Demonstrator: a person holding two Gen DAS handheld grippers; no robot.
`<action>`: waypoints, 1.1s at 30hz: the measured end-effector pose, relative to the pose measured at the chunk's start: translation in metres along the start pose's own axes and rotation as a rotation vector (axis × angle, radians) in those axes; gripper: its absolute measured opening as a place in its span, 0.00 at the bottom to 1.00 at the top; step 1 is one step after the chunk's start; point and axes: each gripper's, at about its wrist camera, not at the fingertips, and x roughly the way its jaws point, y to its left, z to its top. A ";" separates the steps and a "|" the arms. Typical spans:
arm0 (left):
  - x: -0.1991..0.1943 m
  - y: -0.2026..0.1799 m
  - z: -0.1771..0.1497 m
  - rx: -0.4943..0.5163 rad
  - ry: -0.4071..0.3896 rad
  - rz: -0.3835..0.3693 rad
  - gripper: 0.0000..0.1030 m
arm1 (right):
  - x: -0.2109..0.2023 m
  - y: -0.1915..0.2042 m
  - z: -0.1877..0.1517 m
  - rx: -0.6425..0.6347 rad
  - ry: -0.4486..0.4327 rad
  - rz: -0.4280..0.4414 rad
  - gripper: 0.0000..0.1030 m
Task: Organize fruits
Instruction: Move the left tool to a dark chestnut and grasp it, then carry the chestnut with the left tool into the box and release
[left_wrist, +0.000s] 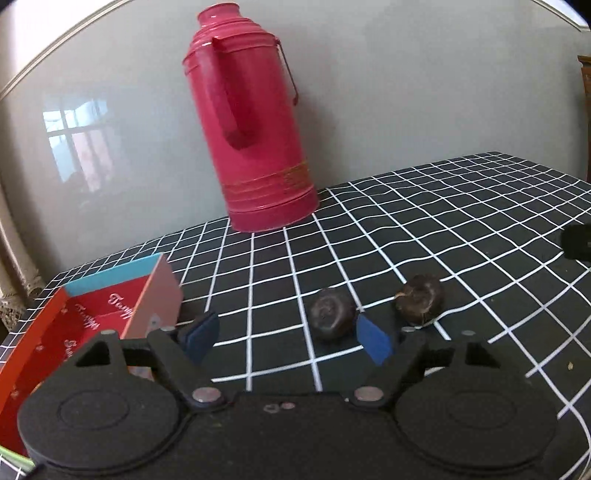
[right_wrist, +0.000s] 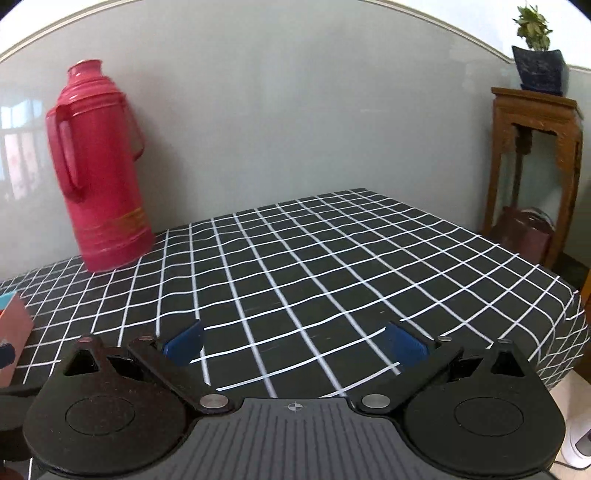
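Two dark brown round fruits lie on the black-and-white checked tablecloth (left_wrist: 461, 229). The nearer fruit (left_wrist: 330, 314) sits between the blue-padded fingers of my left gripper (left_wrist: 288, 336), close against the right pad (left_wrist: 373, 338); the left pad stands well clear, so the jaws are open. The second fruit (left_wrist: 419, 299) rests just outside that right finger. An open red box (left_wrist: 92, 321) with a light blue rim and white lettering lies to the left of the gripper. My right gripper (right_wrist: 294, 342) hovers open over bare cloth with nothing between its fingers.
A tall red thermos (left_wrist: 251, 129) stands at the back by the grey wall. The table's right edge (right_wrist: 576, 314) drops to the floor. Beyond it, a carved wooden stand (right_wrist: 532, 155) holds a potted plant (right_wrist: 539, 62). The box's corner (right_wrist: 13, 325) shows at the right wrist view's left edge.
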 end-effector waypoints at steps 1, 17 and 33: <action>0.004 -0.002 0.001 -0.002 0.004 -0.004 0.73 | -0.001 -0.002 0.000 0.004 -0.003 -0.003 1.00; 0.038 0.000 0.010 -0.048 0.082 -0.113 0.26 | 0.000 -0.010 -0.002 -0.007 -0.003 -0.010 1.00; -0.016 0.083 0.007 -0.171 -0.063 0.262 0.26 | -0.002 0.030 -0.004 -0.040 -0.003 0.099 1.00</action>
